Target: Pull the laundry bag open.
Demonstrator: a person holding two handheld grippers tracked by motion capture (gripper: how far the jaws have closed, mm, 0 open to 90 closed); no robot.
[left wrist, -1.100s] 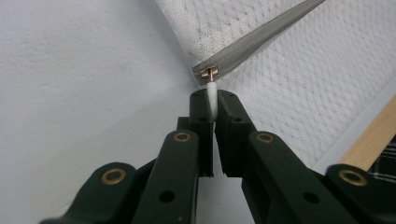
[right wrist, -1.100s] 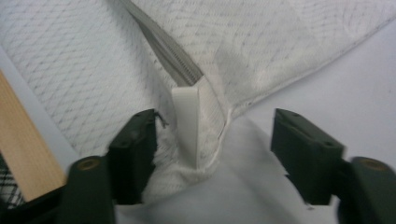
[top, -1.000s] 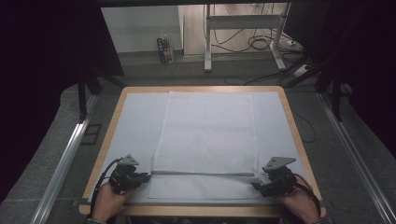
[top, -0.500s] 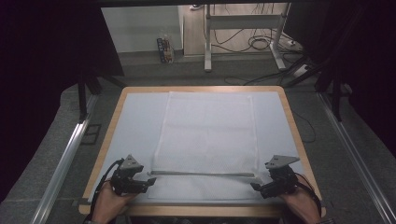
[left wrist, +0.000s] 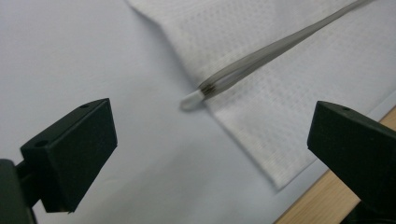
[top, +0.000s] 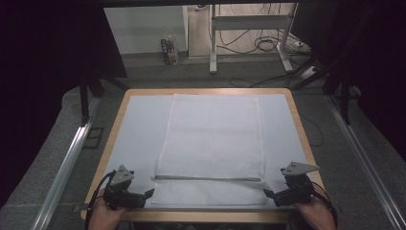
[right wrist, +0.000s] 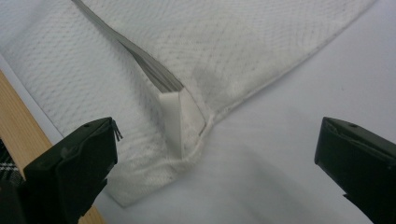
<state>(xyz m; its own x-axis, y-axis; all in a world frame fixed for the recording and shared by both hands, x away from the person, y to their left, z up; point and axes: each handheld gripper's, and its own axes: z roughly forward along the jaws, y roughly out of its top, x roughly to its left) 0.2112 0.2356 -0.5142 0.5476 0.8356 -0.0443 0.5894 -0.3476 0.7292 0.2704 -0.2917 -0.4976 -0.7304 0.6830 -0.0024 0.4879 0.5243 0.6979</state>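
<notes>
Left gripper (top: 149, 192), right gripper (top: 268, 193) — jaws just opened wide, cloth (top: 210, 139) released

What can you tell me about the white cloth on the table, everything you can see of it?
The cloth is a white rectangle with a fine dotted weave, lying flat on the pale mat, long side running away from the person. A thin grey rod with a white end cap crosses it near the front edge, seemingly tucked in a fold. The left tongs and right tongs sit open beside the front corners, not touching the fabric.
</notes>
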